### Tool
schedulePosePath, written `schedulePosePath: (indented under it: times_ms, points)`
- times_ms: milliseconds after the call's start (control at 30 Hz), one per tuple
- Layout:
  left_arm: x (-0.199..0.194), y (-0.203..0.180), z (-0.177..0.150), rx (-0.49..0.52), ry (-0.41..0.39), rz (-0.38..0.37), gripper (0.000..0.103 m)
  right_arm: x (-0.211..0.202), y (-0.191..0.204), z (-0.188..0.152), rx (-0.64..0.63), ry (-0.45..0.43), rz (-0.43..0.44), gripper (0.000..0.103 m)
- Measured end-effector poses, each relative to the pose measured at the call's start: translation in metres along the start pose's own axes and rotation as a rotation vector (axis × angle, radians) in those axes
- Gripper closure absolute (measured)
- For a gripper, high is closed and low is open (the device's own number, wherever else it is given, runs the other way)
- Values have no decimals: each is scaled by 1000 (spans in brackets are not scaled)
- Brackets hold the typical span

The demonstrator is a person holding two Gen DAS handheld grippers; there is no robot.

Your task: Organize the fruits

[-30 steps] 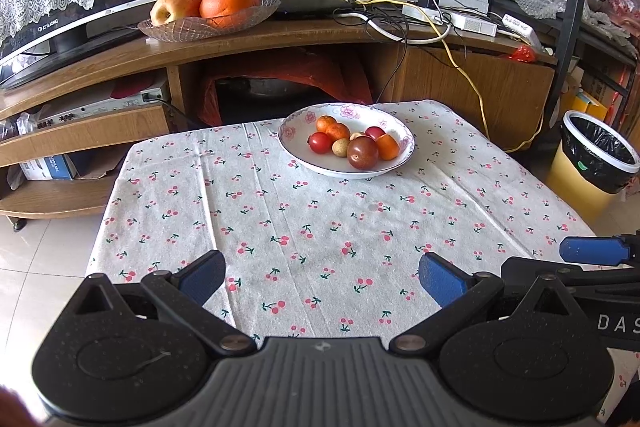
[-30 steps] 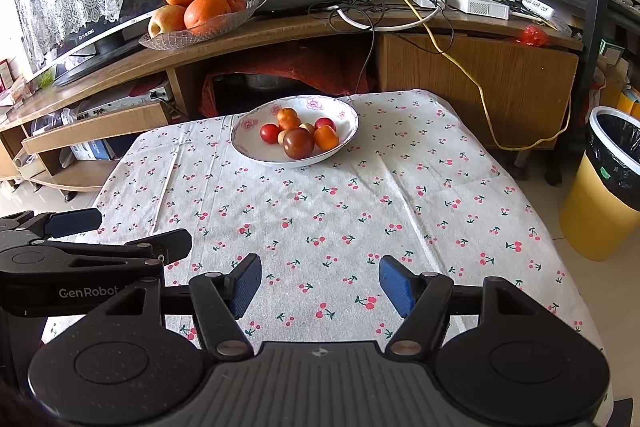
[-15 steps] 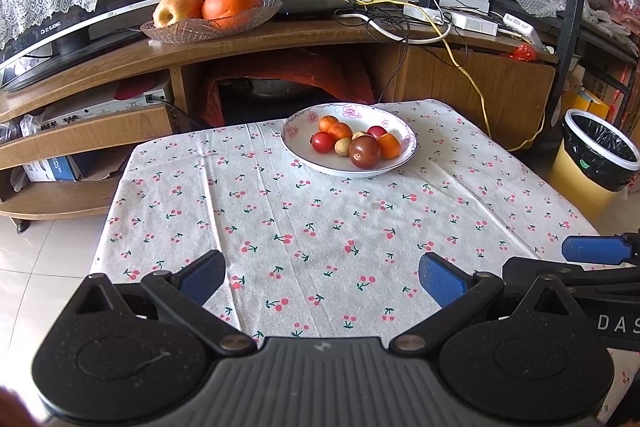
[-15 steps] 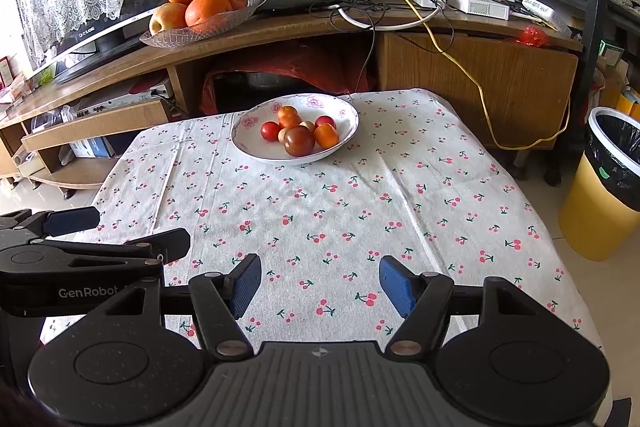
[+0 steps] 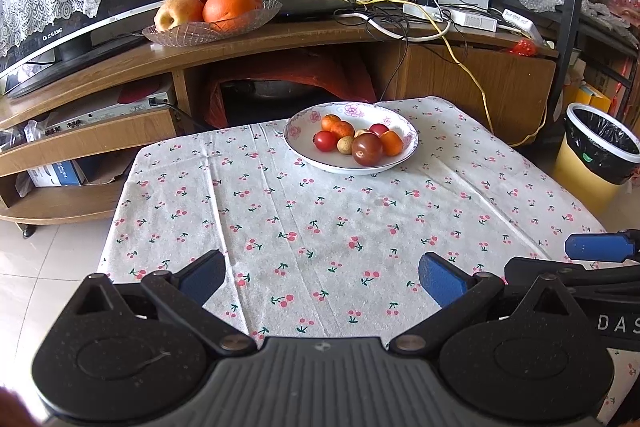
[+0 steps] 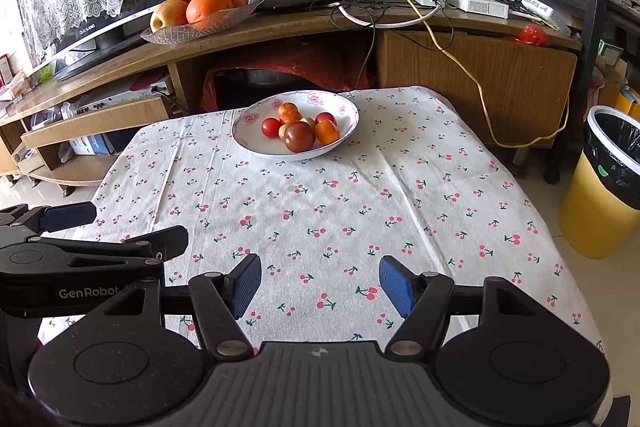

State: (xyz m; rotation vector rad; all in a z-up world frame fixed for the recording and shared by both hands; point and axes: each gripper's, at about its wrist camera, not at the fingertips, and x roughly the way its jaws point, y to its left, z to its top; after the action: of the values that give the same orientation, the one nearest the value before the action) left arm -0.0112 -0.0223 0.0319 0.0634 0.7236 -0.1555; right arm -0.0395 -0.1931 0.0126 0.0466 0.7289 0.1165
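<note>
A white flowered bowl [image 5: 304, 151] [image 6: 248, 143] sits at the far side of the cherry-print table, holding several small fruits: red tomatoes, orange ones and a dark red tomato [image 5: 367, 149] [image 6: 299, 136]. On the wooden shelf behind stands a glass dish [image 5: 180, 35] [image 6: 176, 34] with oranges and an apple. My left gripper [image 5: 322, 277] hovers over the table's near edge, open and empty. My right gripper [image 6: 320, 283] hangs beside it, also open with nothing between its blue pads. Each gripper shows at the edge of the other's view.
The table [image 5: 280, 211] is covered with a white cloth. Behind it runs a low wooden TV stand [image 5: 280, 39] with a television, routers and tangled cables. A yellow bin [image 5: 592, 163] [image 6: 600, 203] with a black liner stands on the floor to the right.
</note>
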Motion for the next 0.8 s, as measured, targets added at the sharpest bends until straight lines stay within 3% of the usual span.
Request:
schedulePosePath:
  times_ms: [800]
  points:
    - [-3, -2, -5, 16, 8, 9, 0, -2, -1, -5, 12, 21, -3, 41]
